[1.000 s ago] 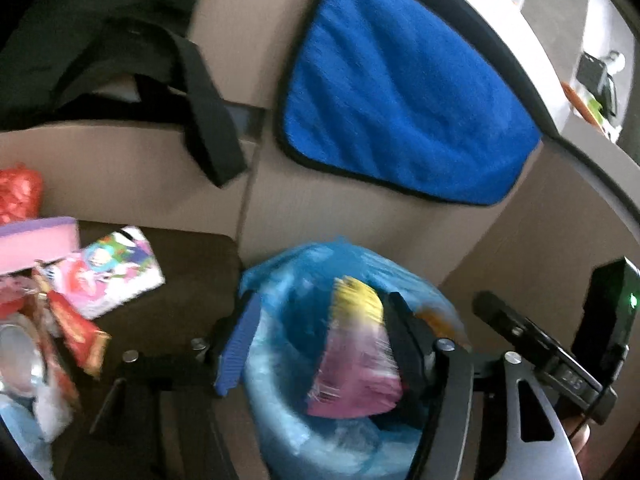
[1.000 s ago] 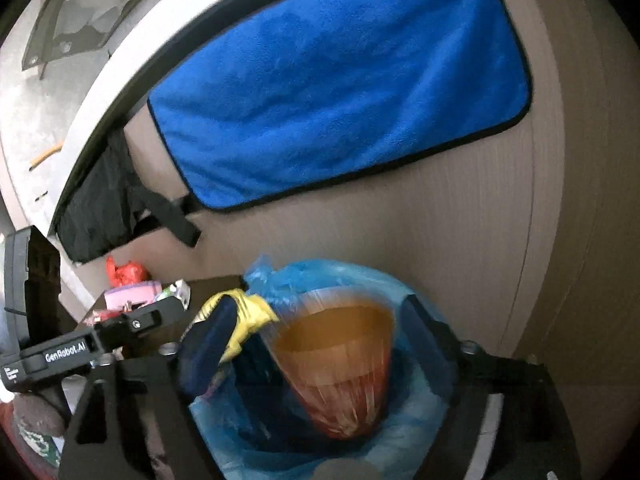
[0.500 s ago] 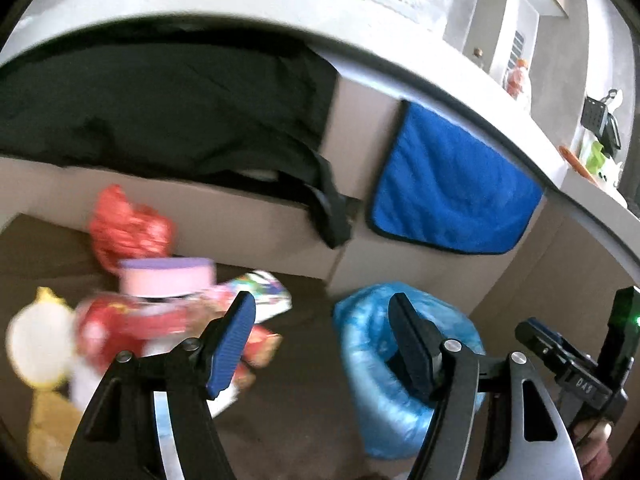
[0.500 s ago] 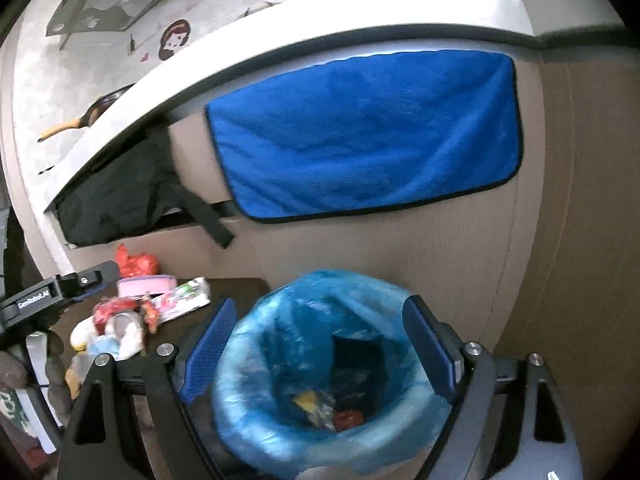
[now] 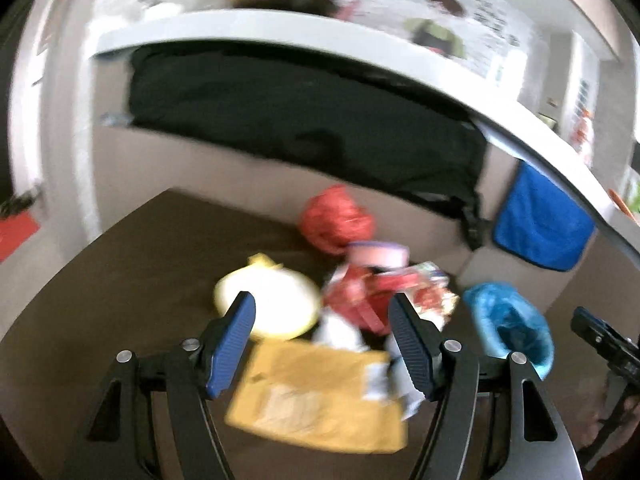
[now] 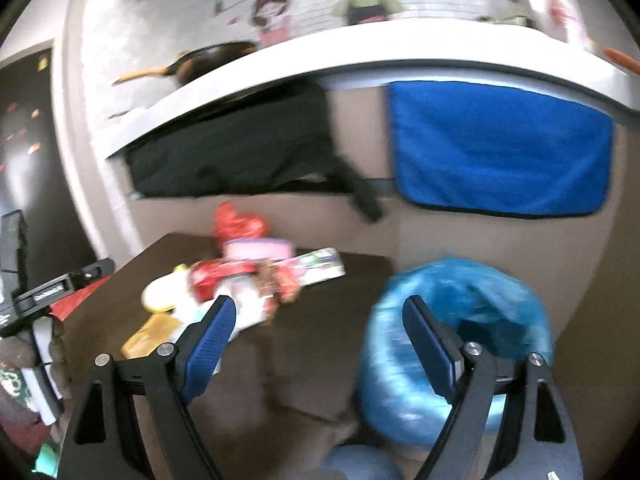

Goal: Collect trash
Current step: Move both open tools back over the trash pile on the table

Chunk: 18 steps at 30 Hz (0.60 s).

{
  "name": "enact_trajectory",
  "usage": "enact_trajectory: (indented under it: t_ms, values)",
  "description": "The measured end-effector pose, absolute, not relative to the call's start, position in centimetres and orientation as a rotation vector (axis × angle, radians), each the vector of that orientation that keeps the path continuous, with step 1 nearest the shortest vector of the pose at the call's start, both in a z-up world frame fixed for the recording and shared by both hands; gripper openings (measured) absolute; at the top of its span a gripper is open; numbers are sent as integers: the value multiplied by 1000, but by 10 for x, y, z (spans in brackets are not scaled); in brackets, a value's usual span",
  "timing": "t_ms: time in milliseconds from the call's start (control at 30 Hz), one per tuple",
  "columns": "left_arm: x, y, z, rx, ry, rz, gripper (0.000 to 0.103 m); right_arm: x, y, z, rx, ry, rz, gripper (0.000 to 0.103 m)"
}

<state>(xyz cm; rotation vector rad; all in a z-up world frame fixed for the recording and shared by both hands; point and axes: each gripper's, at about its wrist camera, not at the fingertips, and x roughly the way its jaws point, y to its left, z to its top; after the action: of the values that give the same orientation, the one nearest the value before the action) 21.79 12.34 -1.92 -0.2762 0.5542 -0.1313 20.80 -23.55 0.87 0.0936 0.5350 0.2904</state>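
**Reaching Back to the Litter Pile**

Spreading across both views is the dark brown counter [image 5: 120, 264], with a heap of trash near its far edge and the bin standing off its right end. That bin, lined with a blue bag [image 6: 460, 320], sits just beside the counter's corner, below a blue towel [image 6: 500, 152] hung on the cabinet front. Black cloth [image 5: 300, 120] is stuffed under the white shelf above.

Among the litter, the broad yellow envelope [image 5: 320, 400] lies nearest, flat on the counter. Beyond it sit a pale round item [image 5: 272, 304], a red crumpled bag [image 5: 336, 216], a pink box [image 5: 376, 252] and red snack wrappers [image 5: 360, 300], bunched together and touching; blur hides finer detail.

The left tool [image 5: 322, 340] hangs over the envelope, its jaws apart with nothing between the pads. The right tool [image 6: 316, 340] is likewise spread wide and carries nothing, aimed at the gap between pile and bin.

Judging from this, the step in hand is the approach to a fresh piece of trash, with much of the pile not yet collected. The next move likely calls for the left tool to drop onto one piece, perhaps an envelope edge or a wrapper, and close on it; a flat envelope may need a lifted corner first.
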Motion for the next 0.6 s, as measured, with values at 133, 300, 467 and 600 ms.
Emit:
enact_trajectory:
  t_ms: [133, 300, 467, 600]
  values:
    - [205, 151, -39, -304, 573, -63, 69, 210, -189, 5, 37, 575, 367, 83]
    - [196, 166, -59, -359, 611, -80, 69, 215, -150, -10, 22, 636, 438, 83]
    - [199, 182, -70, -397, 634, -67, 69, 216, -117, -28, -17, 705, 554, 82]
    - [202, 189, -77, -416, 649, -69, 69, 221, -91, -45, -28, 792, 676, 69]
